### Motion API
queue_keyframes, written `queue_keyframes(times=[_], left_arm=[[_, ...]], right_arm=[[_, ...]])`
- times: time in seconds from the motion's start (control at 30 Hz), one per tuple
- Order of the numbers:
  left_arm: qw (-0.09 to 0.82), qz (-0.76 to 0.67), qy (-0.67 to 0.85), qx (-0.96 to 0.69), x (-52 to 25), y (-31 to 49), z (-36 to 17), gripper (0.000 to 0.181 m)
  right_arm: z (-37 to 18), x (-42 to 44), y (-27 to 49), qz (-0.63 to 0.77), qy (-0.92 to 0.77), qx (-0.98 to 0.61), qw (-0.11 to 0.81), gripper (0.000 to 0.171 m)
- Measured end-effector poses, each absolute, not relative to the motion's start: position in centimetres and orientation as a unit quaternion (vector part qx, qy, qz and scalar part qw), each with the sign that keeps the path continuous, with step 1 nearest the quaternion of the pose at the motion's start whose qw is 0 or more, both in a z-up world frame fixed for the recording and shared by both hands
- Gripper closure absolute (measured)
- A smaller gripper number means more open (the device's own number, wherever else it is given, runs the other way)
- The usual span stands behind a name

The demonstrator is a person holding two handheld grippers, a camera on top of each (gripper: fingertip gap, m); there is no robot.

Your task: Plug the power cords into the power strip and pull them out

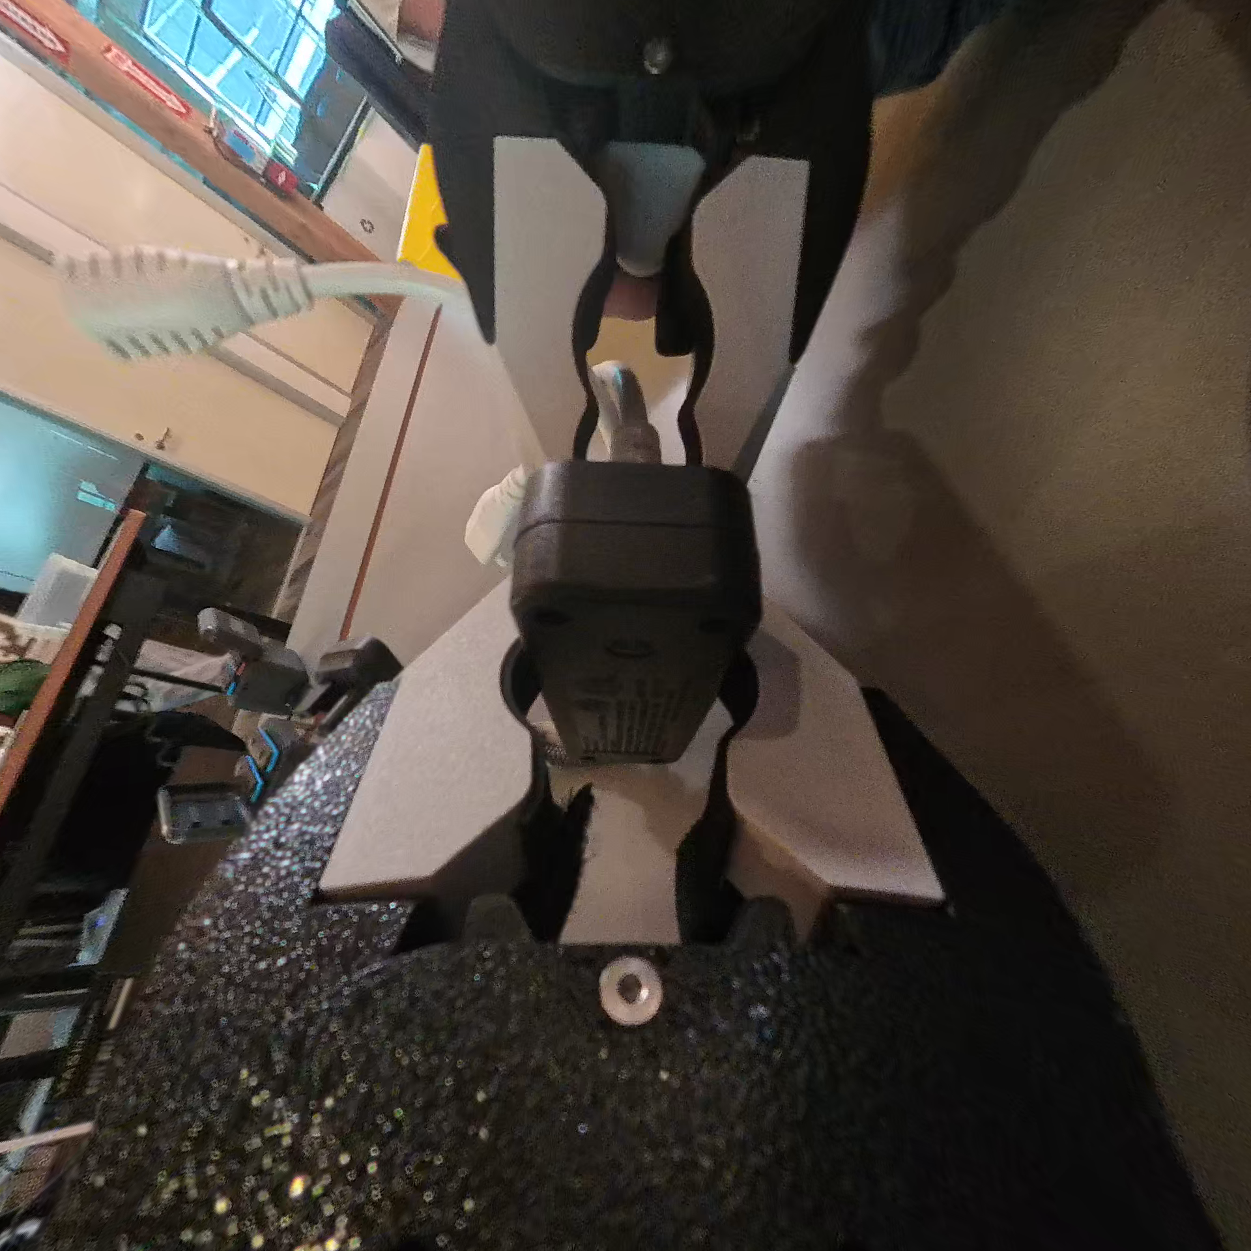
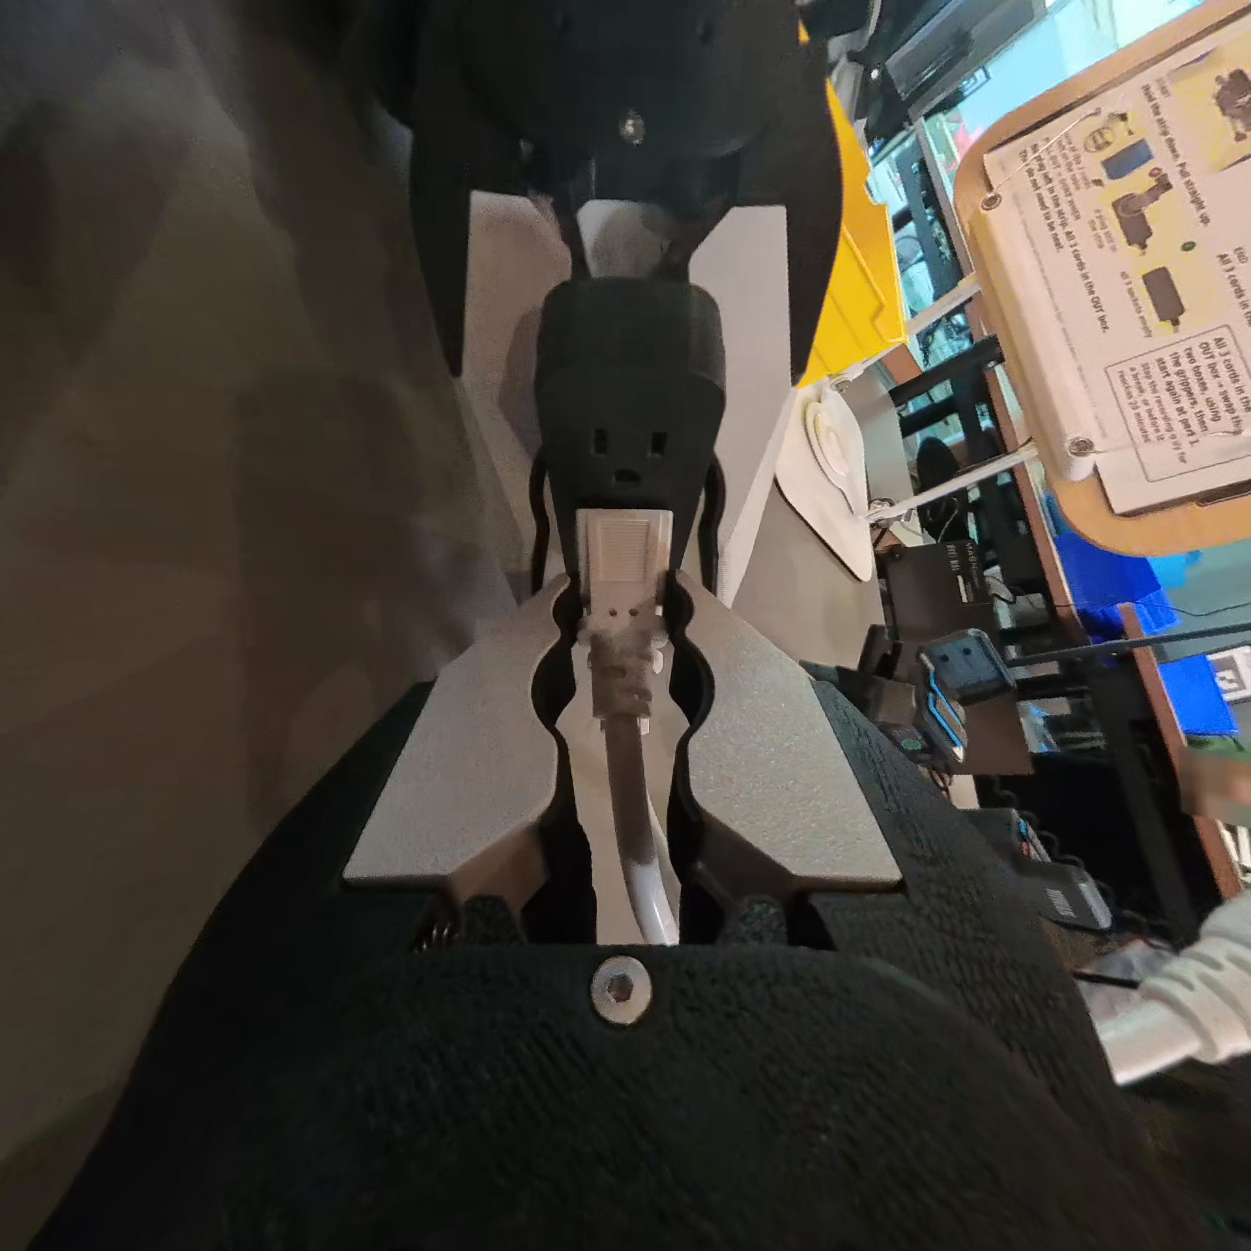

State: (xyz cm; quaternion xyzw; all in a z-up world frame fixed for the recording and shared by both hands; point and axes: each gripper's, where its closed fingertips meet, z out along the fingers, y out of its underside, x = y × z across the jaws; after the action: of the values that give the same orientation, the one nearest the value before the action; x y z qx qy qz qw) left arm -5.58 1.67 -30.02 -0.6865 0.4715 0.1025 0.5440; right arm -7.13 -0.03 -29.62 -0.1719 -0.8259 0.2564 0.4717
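Between the two facing grippers, held up off any surface, the black power strip [image 1: 633,609] is sitting end-on with its long axis running straight from one camera to the other. Starting at the left: the left gripper [image 1: 629,717] is closing its fingers [image 1: 521,684] on the strip's near end, jaws narrowed to the width of the body, so it is gripping the strip itself; a loose white cord end [image 1: 183,298] is hanging blurred at the far left of that view. Moving right, the strip's socket face is pointing toward the right wrist camera, one open outlet showing above the white plug [image 2: 626,548], which is sitting against the strip's lower end. Whether its prongs are fully seated I cannot tell. The right gripper [image 2: 623,602] is pinching the plug's neck, jaws nearly closed on it, with the grey strain relief and white cord [image 2: 636,846] trailing back through the fingers. A second white cord [image 2: 1178,1002] is lying at the far right edge. Risks, as I judge them: both holds are narrow, so any pull off the shared axis is likely to be twisting the strip in the left fingers or bending the prongs; gripping at the neck rather than the plug body is inviting slippage onto the cord; the trailing cord could be snagging in the gripper throat.
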Motion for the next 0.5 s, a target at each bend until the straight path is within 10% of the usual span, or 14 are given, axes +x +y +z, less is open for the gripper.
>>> queue_keyframes(times=[0.5], left_arm=[[0.564, 0.023, 0.453, -0.69, -4.6, -0.1, -29.5, 0.129]], right_arm=[[-28.7, -5.9, -2.0, 0.353, -0.803, -0.171, 0.449, 0.148]])
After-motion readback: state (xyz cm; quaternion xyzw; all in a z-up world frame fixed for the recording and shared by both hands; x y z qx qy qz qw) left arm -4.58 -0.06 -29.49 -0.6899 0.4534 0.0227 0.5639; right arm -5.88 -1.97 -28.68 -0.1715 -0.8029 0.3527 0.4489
